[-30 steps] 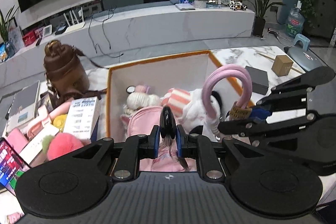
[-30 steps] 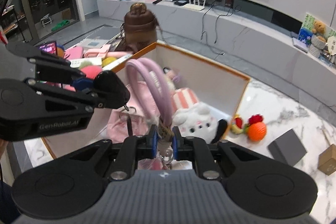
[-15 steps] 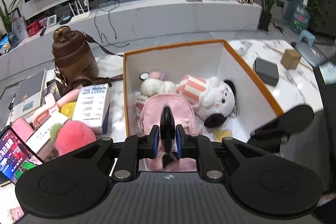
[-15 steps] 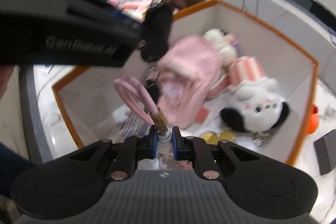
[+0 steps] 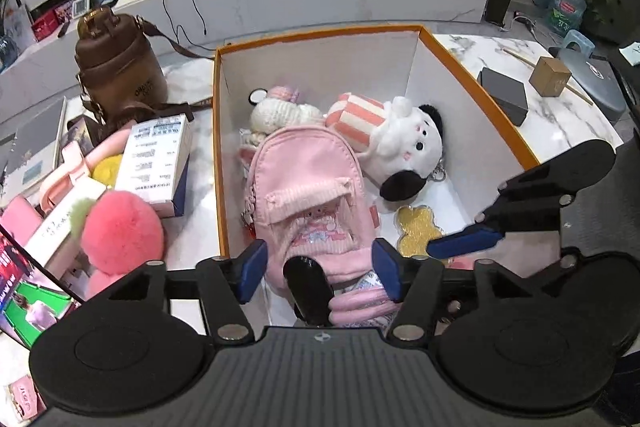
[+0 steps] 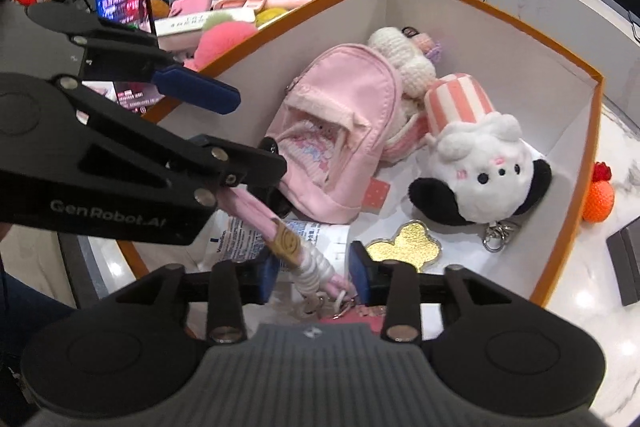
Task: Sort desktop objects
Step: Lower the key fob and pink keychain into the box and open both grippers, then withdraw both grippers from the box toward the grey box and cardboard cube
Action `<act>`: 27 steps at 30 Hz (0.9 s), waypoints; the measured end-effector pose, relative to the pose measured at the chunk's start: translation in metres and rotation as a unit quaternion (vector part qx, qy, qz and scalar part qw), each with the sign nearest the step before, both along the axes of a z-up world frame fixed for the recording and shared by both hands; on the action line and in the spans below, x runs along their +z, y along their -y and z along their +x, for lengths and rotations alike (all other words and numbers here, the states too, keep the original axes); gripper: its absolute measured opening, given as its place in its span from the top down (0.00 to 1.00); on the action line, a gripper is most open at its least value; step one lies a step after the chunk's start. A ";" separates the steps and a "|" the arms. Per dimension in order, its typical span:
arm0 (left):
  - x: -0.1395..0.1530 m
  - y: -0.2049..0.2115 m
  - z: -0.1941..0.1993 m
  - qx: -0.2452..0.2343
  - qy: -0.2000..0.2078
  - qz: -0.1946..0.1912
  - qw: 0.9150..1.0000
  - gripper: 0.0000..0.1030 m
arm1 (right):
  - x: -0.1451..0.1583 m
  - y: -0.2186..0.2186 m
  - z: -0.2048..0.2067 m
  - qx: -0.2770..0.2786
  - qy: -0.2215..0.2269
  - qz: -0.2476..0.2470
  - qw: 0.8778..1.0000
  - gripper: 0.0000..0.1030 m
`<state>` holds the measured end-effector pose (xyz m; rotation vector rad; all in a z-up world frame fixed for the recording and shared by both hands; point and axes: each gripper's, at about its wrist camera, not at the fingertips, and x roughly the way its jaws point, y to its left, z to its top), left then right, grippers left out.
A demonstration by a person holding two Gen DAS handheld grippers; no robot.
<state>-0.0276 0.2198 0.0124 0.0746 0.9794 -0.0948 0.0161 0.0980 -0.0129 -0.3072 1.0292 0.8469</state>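
A pink strap (image 6: 256, 211) with a black oval end (image 5: 308, 287), a brass tag and a white coil lies low at the near side of the orange-rimmed white box (image 5: 216, 147). My left gripper (image 5: 320, 275) hangs over the black end, its jaws opening, pads clear of it. My right gripper (image 6: 314, 277) straddles the coil, also opening, with neither pad touching it. Further in the box lie a pink mini backpack (image 5: 308, 195), a white plush with black ears (image 6: 480, 171), a crochet doll (image 5: 280, 111) and a gold charm (image 6: 404, 247).
Left of the box stand a brown bucket bag (image 5: 116, 67), a white carton (image 5: 156, 163), a pink pompom (image 5: 120, 231) and a lit phone (image 5: 24, 291). Right of it sit a black box (image 5: 504, 95), a cardboard cube (image 5: 554, 75) and an orange toy (image 6: 598, 195).
Both grippers came down into the box while shut on the strap's two ends. Their jaws now stand apart and the strap rests in the box.
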 end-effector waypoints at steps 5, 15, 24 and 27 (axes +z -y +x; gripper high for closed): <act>0.004 0.004 0.002 0.001 0.008 -0.003 1.000 0.27 | 0.013 0.012 0.007 -0.007 -0.011 0.044 0.999 0.58; 0.025 0.018 0.005 0.004 0.045 0.002 0.999 0.24 | 0.034 0.046 0.017 -0.038 -0.015 0.107 0.993 0.58; 0.031 0.035 0.019 0.003 0.053 -0.005 0.999 0.24 | 0.040 0.067 0.023 -0.062 0.009 0.118 0.991 0.58; 0.037 0.041 0.022 0.002 0.061 -0.009 0.998 0.24 | 0.044 0.076 0.026 -0.069 0.020 0.126 0.989 0.58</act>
